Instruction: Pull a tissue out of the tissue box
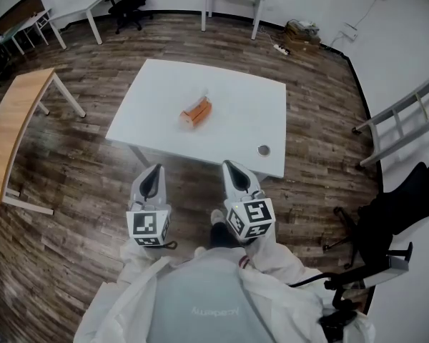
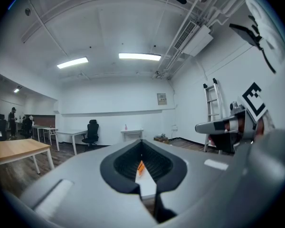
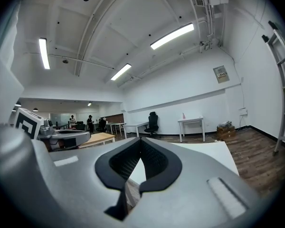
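Box (image 1: 196, 112) lies on bench (image 1: 250, 106) centre, well apart from left claw (image 1: 152, 176) and right claw (image 1: 234, 170), both shut, empty, aimed level, probably pre-reach.

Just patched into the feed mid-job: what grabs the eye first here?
The orange tissue box with a white tissue poking up sits near the middle of the white square table. Below it in the head view, the left claw and right claw hang side by side over the wooden floor, both shut and empty, short of the table's near edge.
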A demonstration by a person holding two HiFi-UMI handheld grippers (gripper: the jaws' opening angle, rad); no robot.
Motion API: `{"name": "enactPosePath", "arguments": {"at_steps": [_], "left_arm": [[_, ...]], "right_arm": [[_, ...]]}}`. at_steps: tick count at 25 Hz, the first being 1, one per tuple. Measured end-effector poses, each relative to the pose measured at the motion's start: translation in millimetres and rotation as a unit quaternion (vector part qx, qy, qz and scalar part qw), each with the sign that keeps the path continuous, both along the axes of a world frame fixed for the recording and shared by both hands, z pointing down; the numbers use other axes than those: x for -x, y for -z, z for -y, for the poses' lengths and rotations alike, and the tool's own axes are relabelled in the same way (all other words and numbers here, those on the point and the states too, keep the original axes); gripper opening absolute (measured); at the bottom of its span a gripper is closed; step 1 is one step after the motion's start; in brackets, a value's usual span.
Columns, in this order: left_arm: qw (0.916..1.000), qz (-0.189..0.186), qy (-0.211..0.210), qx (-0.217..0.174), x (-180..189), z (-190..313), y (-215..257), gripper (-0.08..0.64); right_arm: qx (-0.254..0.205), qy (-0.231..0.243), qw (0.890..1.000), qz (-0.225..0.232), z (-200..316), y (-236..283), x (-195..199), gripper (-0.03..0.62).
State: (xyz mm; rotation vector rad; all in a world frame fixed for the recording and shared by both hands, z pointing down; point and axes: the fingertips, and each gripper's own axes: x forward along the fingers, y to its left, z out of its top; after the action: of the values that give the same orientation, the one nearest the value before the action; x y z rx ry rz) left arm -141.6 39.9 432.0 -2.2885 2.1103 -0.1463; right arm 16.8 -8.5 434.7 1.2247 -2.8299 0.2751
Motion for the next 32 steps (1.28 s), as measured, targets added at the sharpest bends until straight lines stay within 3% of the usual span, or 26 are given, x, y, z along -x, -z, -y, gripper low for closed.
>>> {"name": "enactPosePath", "arguments": {"at_steps": [18,32], "left_arm": [[0.9997,0.019,0.008,0.013,5,103,9,0.0],[0.9979,0.037,0.051,0.012,4,172,18,0.0]], "right_arm": [[0.012,0.023,1.0,0.012,106,4,14,0.0],[0.024,0.058,0.997,0.038,187,1,10,0.0]]}}
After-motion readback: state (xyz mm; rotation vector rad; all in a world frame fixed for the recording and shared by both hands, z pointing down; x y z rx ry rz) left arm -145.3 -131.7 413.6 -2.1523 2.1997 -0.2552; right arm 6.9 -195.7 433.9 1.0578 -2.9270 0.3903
